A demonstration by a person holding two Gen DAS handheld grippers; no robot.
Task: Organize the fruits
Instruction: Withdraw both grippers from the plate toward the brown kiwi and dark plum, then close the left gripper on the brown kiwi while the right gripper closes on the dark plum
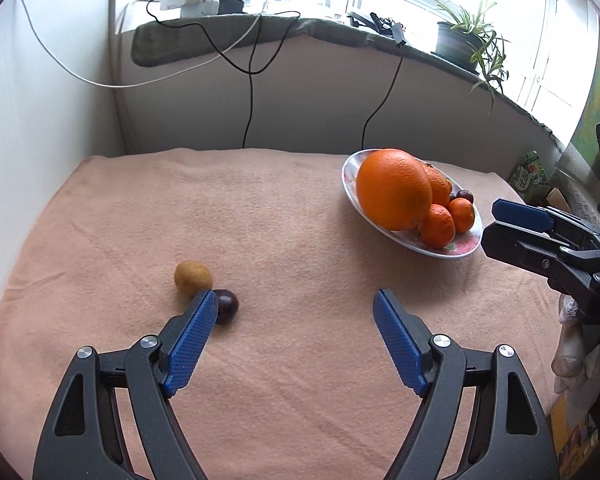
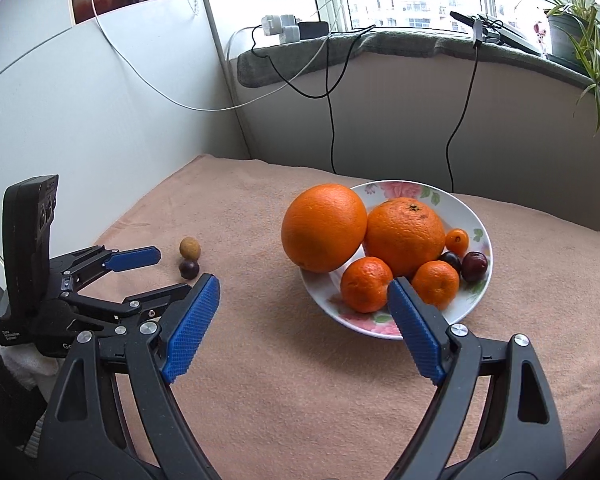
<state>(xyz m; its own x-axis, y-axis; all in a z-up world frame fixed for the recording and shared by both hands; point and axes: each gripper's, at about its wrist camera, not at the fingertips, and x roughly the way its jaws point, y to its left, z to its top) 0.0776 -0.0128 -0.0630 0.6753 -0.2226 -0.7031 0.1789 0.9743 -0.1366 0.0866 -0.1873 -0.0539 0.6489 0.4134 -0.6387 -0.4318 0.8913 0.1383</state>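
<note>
A flowered white plate (image 2: 478, 220) holds two big oranges (image 2: 324, 227), small tangerines (image 2: 366, 284) and dark plums (image 2: 475, 266); it also shows in the left wrist view (image 1: 350, 176). A small tan fruit (image 1: 193, 278) and a dark plum (image 1: 226, 306) lie together on the pink cloth, also in the right wrist view (image 2: 189, 269). My left gripper (image 1: 294, 300) is open and empty, its left finger beside the plum. My right gripper (image 2: 304, 284) is open and empty, just in front of the plate.
A pink cloth (image 1: 280, 220) covers the table. White walls stand at the left and back, with hanging cables (image 1: 250, 92). A sill above holds chargers and a potted plant (image 1: 466, 40). Boxes and a green packet (image 1: 530, 174) sit off the table's right edge.
</note>
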